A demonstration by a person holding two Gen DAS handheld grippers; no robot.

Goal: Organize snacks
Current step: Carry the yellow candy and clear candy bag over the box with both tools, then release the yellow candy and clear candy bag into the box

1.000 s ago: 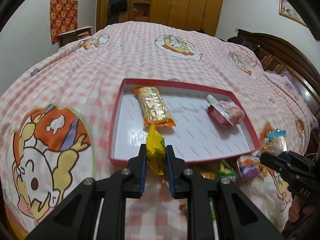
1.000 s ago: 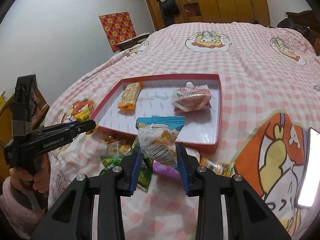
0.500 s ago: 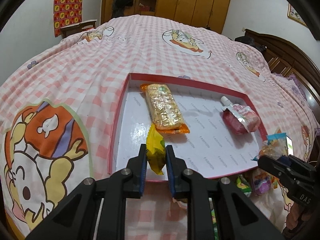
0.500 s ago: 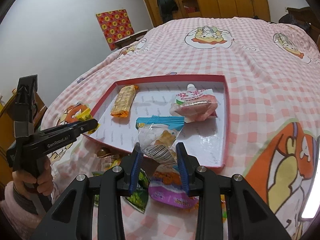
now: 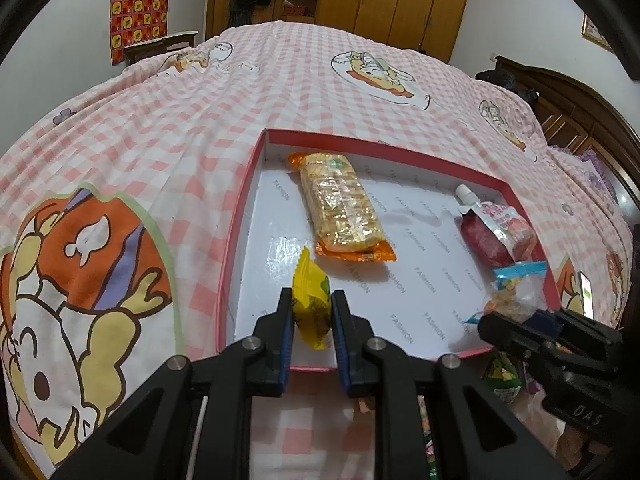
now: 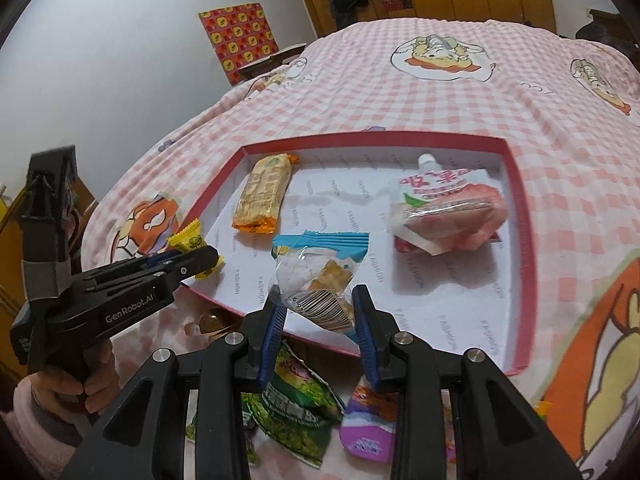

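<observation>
A shallow red-rimmed tray [image 5: 240, 216] [image 6: 520, 216] with a white floor lies on the bed. In it are an orange cracker pack [image 5: 340, 208] [image 6: 264, 192] and a pink drink pouch [image 5: 496, 228] [image 6: 444, 208]. My left gripper [image 5: 312, 312] [image 6: 196, 256] is shut on a small yellow snack packet [image 5: 310, 300] [image 6: 192, 240], held over the tray's near left corner. My right gripper [image 6: 320, 312] [image 5: 504, 316] is shut on a clear bag with a blue top and a barcode [image 6: 320, 272] [image 5: 516, 288], over the tray's near edge.
Loose snacks lie on the checked bedspread [image 6: 440, 92] in front of the tray: a green bag [image 6: 296, 408] and a purple pouch [image 6: 368, 424]. A hand [image 6: 68, 376] grips the left tool. Wardrobes [image 5: 392, 0] stand behind the bed, a wooden headboard [image 5: 580, 108] at right.
Both grippers have moved forward with their packets, from above the loose snacks to over the tray's near edge. The tray now looks nearer and larger in both views.
</observation>
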